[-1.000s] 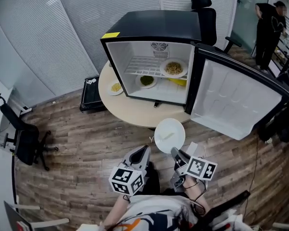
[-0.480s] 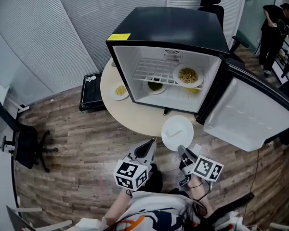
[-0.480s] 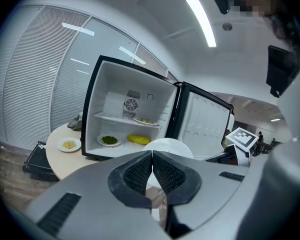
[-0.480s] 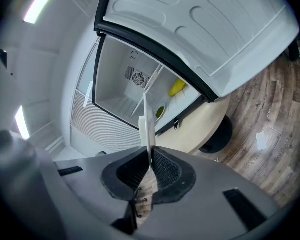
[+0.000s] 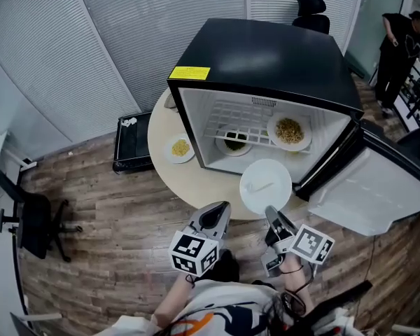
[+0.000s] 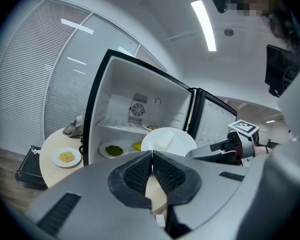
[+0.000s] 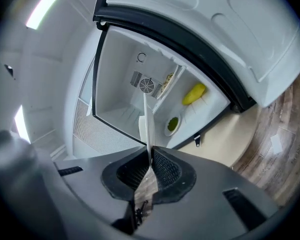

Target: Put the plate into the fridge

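A white plate point(image 5: 266, 186) hangs over the round table's point(image 5: 196, 180) near edge, just in front of the open black fridge point(image 5: 266, 54). My right gripper point(image 5: 274, 218) is shut on its near rim; in the right gripper view the plate point(image 7: 146, 124) stands edge-on between the pads point(image 7: 162, 168). My left gripper point(image 5: 222, 209) is shut and empty, beside the plate point(image 6: 168, 140) on its left. Inside the fridge, a dish of green food point(image 5: 234, 143) lies on the floor and a dish of grains point(image 5: 289, 130) on the wire shelf.
The fridge door point(image 5: 378, 191) swings open to the right. A small plate of yellow food point(image 5: 180, 147) sits on the table left of the fridge. A black box point(image 5: 131, 142) and an office chair point(image 5: 28, 215) stand on the wood floor at left. A person point(image 5: 399, 40) stands far right.
The fridge has come nearer and both grippers have moved forward. The plate has travelled from over the floor to over the table edge, close to the fridge opening.
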`<action>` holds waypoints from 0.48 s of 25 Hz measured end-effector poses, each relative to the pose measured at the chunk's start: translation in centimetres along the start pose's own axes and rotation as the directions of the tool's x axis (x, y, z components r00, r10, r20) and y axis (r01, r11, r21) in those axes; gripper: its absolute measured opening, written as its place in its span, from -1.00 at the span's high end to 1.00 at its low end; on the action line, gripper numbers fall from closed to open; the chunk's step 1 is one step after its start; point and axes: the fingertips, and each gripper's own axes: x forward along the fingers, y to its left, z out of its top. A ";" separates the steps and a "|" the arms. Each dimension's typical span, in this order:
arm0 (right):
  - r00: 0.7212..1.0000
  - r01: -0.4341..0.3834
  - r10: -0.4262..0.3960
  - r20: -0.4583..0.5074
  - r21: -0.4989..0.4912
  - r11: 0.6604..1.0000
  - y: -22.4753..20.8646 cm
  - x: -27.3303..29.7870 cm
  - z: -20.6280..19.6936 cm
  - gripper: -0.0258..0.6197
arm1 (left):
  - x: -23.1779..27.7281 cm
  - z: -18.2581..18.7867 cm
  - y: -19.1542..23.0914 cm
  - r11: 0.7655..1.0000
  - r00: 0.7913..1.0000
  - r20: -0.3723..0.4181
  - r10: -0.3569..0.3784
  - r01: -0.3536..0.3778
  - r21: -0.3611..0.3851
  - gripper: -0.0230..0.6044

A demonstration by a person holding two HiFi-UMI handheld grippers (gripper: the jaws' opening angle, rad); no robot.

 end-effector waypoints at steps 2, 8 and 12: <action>1.000 -0.012 0.012 0.014 0.005 1.000 1.1 1.2 0.7 0.84 | 0.3 0.4 1.1 1.000 1.000 0.002 -0.004 0.004 -0.001 0.88; 0.998 -0.030 0.029 0.051 0.013 0.999 2.9 4.6 2.3 0.84 | 1.0 1.7 3.8 1.000 1.000 0.010 -0.027 0.027 0.010 0.88; 0.997 -0.012 0.011 0.077 0.017 1.000 3.2 6.0 3.0 0.84 | 1.3 1.9 5.2 0.999 0.999 0.010 -0.041 0.041 0.013 0.88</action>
